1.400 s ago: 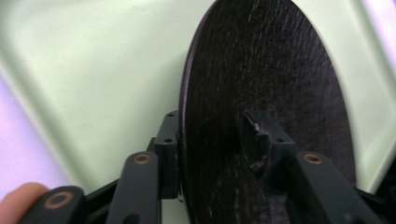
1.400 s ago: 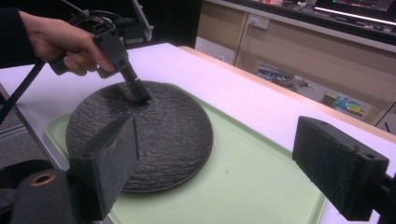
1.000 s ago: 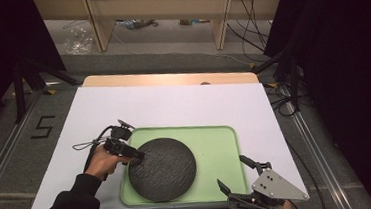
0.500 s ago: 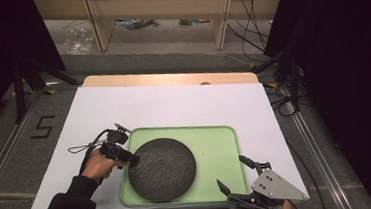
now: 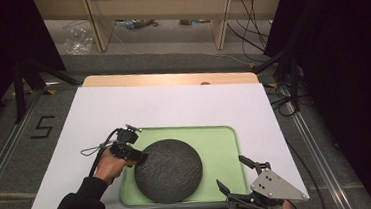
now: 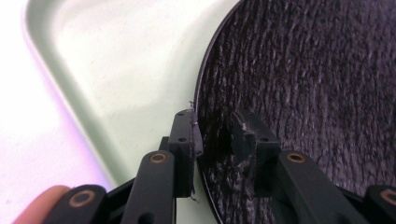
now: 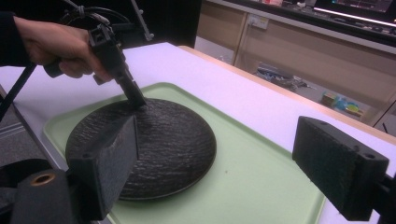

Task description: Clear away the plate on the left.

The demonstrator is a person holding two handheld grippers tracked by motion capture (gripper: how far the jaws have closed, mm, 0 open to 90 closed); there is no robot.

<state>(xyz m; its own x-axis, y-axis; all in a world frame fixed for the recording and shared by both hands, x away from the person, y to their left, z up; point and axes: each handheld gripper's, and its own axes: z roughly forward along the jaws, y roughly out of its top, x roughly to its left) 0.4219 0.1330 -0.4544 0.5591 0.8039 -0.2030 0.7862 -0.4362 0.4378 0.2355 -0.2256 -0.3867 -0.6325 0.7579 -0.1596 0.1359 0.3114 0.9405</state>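
Two jaws of the left claw [image 6: 215, 140], just closing, straddle the plate [image 5: 168, 170] rim to lift it from the tray [image 5: 221, 137].

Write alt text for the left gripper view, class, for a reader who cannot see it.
The left gripper straddles the rim of a dark ridged plate, one jaw outside and one over its face, having just been closing. The plate sits on a pale green tray.
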